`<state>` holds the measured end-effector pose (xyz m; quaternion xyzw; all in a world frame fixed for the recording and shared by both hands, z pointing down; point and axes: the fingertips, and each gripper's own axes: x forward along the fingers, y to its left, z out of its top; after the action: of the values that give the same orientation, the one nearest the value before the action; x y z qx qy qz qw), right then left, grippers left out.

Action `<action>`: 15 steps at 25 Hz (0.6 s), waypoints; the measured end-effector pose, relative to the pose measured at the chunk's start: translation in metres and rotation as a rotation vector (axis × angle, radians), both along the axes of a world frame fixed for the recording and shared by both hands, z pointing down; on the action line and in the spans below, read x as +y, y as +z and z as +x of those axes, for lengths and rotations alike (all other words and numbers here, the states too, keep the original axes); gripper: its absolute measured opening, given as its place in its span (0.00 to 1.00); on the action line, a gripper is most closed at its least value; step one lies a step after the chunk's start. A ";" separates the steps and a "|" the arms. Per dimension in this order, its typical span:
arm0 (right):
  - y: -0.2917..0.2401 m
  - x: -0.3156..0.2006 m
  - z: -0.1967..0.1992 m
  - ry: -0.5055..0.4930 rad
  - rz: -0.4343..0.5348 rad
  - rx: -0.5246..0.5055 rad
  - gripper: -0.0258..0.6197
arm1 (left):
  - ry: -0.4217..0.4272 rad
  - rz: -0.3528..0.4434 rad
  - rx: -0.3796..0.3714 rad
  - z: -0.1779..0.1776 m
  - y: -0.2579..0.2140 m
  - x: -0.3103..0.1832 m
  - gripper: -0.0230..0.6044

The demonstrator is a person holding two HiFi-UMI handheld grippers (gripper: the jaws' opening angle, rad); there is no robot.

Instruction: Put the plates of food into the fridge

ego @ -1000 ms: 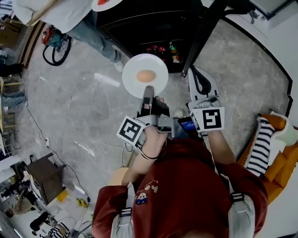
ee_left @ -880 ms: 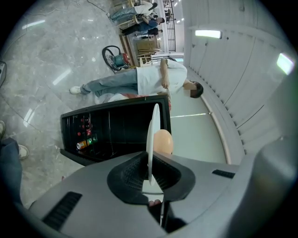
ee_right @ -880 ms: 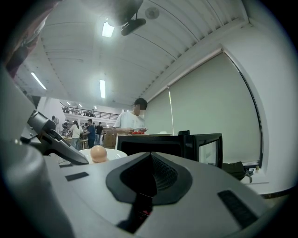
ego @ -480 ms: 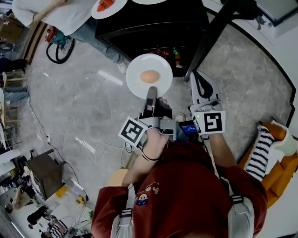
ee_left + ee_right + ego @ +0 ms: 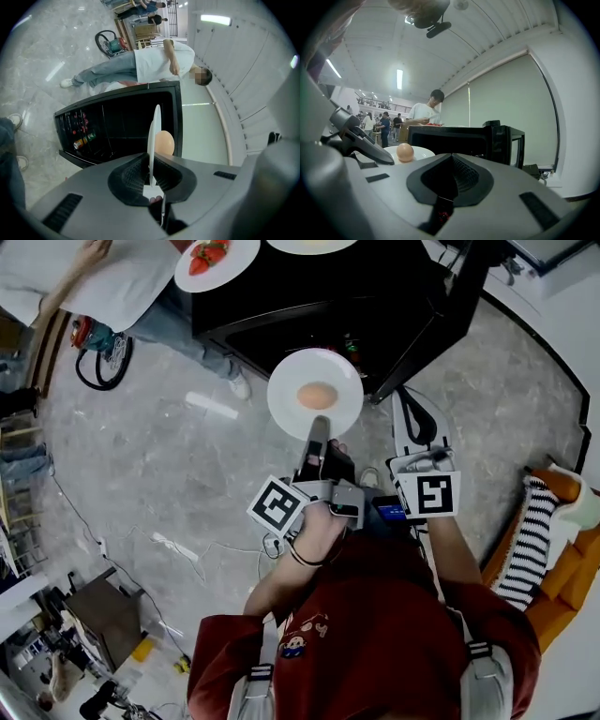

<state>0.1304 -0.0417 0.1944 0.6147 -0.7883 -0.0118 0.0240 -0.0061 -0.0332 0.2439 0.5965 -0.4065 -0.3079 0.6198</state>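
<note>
Grey veined stone floor spreads glossy under me. At the far side stands the boxy black fridge, its dark door swung open on the right. Just in front of that opening I hold out a round, smooth white plate, level. My left gripper has its ribbed black pads pinched onto the plate's thin near rim. My right gripper hangs just right of the plate, jaws together on nothing. One smooth, tan, oval egg sits at the plate's middle.
</note>
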 end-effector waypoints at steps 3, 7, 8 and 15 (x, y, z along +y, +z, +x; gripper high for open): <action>0.011 -0.008 -0.014 0.030 -0.023 0.037 0.06 | 0.063 -0.013 -0.012 -0.014 0.006 -0.017 0.07; 0.018 -0.017 -0.026 0.072 -0.033 0.046 0.06 | 0.097 -0.017 0.008 -0.024 0.013 -0.033 0.07; 0.019 -0.019 -0.028 0.076 -0.033 0.048 0.06 | 0.101 -0.023 0.015 -0.025 0.016 -0.035 0.07; 0.028 -0.028 -0.040 0.084 -0.018 0.051 0.06 | 0.124 -0.047 0.028 -0.025 0.039 -0.040 0.07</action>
<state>0.0906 -0.0693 0.2223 0.6464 -0.7611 -0.0195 0.0501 -0.0309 -0.0730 0.2826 0.6014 -0.3673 -0.2678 0.6571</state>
